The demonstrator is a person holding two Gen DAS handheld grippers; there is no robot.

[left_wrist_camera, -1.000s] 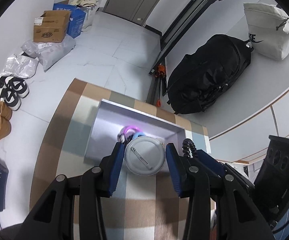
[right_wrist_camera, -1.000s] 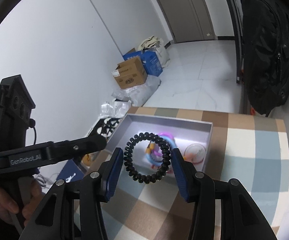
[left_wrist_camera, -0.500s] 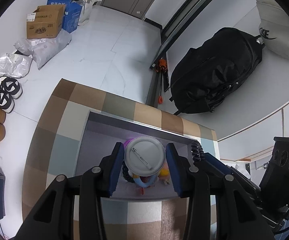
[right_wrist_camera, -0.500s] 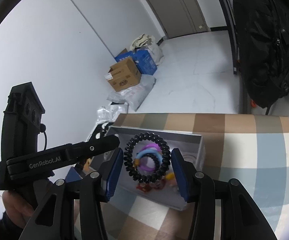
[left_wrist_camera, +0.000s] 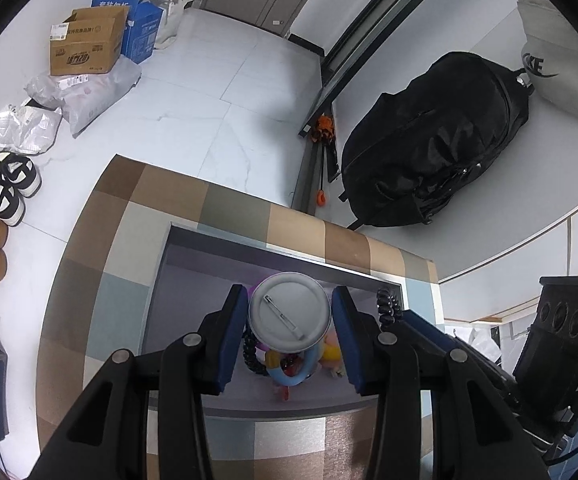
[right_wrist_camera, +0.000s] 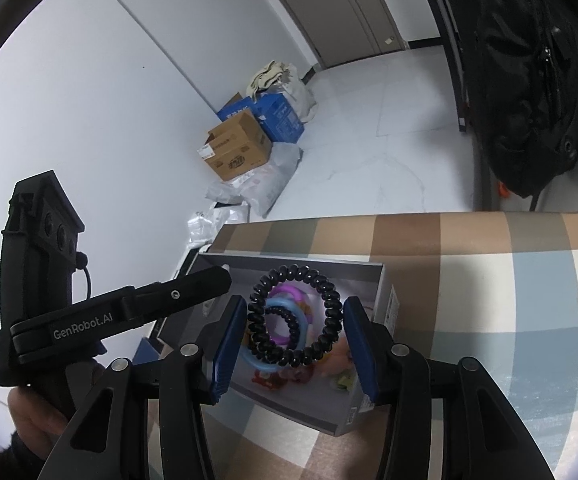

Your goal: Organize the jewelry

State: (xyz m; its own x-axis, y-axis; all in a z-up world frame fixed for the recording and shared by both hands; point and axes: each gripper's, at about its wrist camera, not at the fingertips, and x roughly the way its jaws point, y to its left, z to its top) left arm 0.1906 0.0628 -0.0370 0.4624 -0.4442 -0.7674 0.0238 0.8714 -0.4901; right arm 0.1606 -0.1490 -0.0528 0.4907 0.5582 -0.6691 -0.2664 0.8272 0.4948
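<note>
Fingers of my left gripper [left_wrist_camera: 289, 325] clamp the badge [left_wrist_camera: 287, 311], my right gripper [right_wrist_camera: 295, 325] the spiral tie [right_wrist_camera: 293, 320], both lowered over the box [left_wrist_camera: 285, 258], ready for release.

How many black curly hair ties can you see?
2: one black spiral hair tie held in the right gripper, another lying in the grey box. More may be hidden.

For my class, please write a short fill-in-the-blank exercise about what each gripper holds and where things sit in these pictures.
1. The left gripper holds a round grey ____ with a pin on its back.
2. The right gripper holds a coiled hair tie coloured ____.
3. Both items hang above an open grey ____ of trinkets.
4. The checked tablecloth lies ____ it.

Missing words: badge; black; box; under
</note>
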